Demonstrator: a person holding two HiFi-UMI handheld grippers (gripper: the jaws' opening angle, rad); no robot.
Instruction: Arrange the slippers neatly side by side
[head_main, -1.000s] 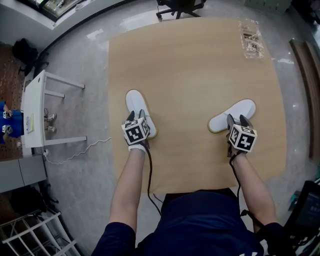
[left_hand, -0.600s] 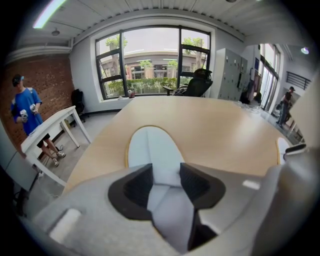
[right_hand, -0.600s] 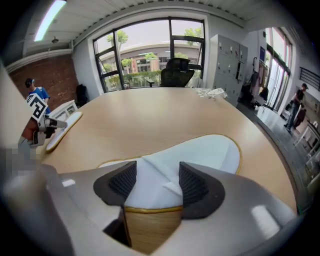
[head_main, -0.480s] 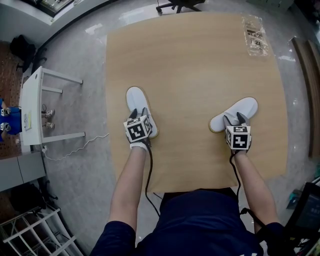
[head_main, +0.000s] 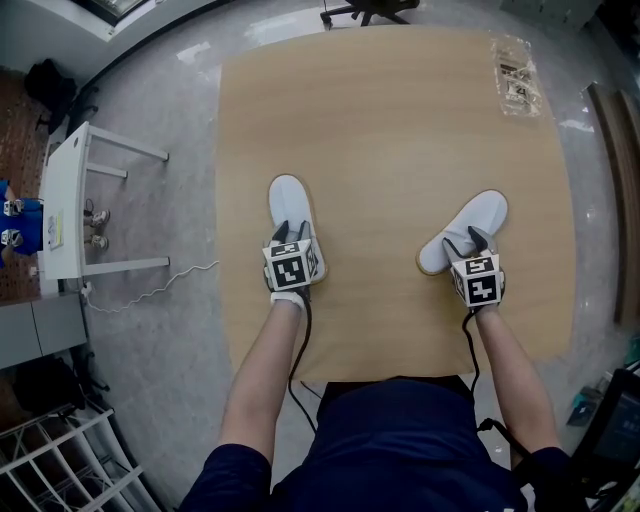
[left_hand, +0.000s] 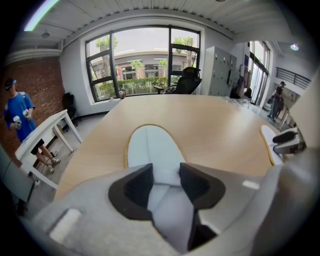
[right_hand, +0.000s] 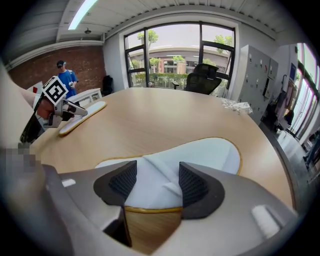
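Observation:
Two white slippers with tan soles lie on the wooden table (head_main: 400, 120). The left slipper (head_main: 290, 200) (left_hand: 150, 150) points away from me, and my left gripper (head_main: 292, 232) (left_hand: 166, 175) is shut on its heel end, the pads pinching the white fabric. The right slipper (head_main: 478, 215) (right_hand: 200, 155) lies slanted, toe to the far right. My right gripper (head_main: 463, 240) (right_hand: 152, 182) stands open at its widest over that slipper's heel, with the fabric between the pads. In the right gripper view, the left slipper (right_hand: 82, 117) shows far off to the left.
A clear plastic bag (head_main: 515, 75) lies at the table's far right corner. An office chair (head_main: 365, 10) stands beyond the far edge. On the floor to the left are a small white table (head_main: 65, 205) and a person in blue (head_main: 15, 225).
My left gripper has moved right, toward the table's middle, with the left slipper in it. The right gripper has settled over the right slipper's heel, and that slipper now lies more steeply slanted.

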